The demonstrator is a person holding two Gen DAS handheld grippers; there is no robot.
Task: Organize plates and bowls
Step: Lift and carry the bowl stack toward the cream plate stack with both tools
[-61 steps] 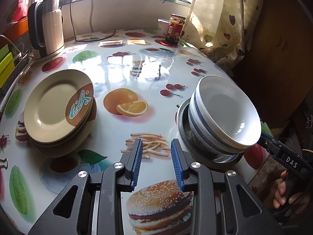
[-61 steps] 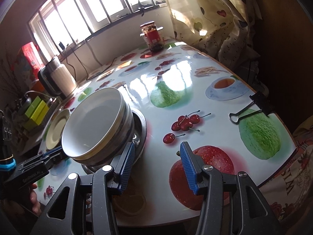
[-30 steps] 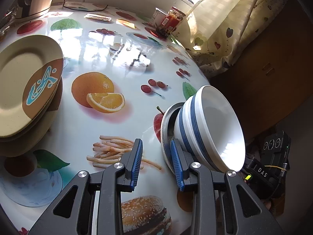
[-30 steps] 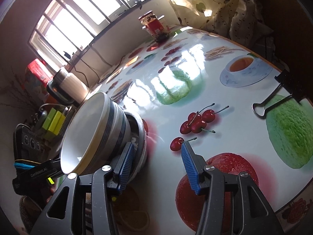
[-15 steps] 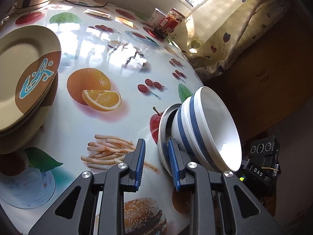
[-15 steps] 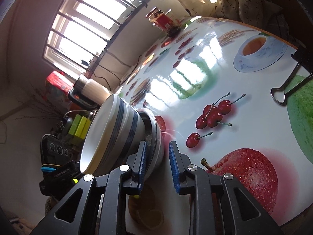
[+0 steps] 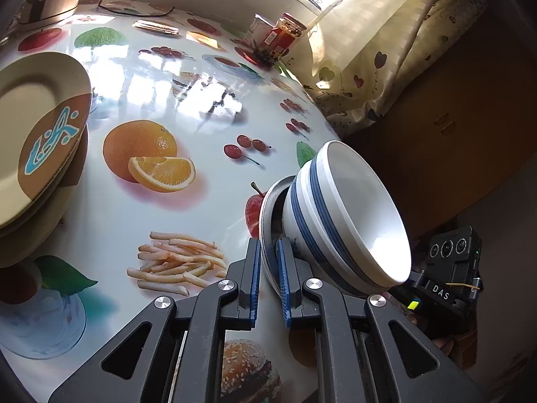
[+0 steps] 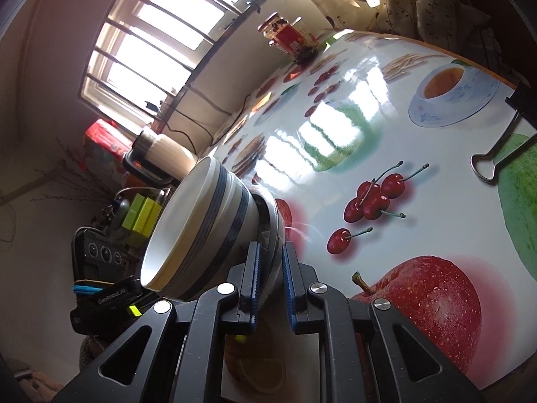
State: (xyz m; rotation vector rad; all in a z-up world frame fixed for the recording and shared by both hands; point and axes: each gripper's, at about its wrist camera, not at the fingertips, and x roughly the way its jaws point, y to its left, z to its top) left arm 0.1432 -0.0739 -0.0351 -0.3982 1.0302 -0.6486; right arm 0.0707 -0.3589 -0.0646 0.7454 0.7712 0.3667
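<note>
Stacked white bowls with blue bands (image 7: 349,221) sit in a shallow metal dish (image 7: 268,208). My left gripper (image 7: 268,268) is shut on the near rim of the metal dish. My right gripper (image 8: 270,268) is shut on the opposite rim of the same metal dish (image 8: 273,221), with the bowls (image 8: 201,221) tilted to its left. The dish and bowls appear tipped and lifted off the table. A stack of beige plates (image 7: 37,134), the top one with a brown patch and blue design, lies at the left in the left wrist view.
The fruit-print tablecloth (image 7: 161,107) covers a round table. A jar (image 7: 282,40) stands at the far edge by the curtain (image 7: 386,43). A kettle (image 8: 157,154) and a dish rack (image 8: 141,215) stand at the left. A binder clip (image 8: 503,147) lies at the right edge.
Both grippers closed from open onto opposite rims of the metal dish. The dish with its bowls has tilted and come up from the table.
</note>
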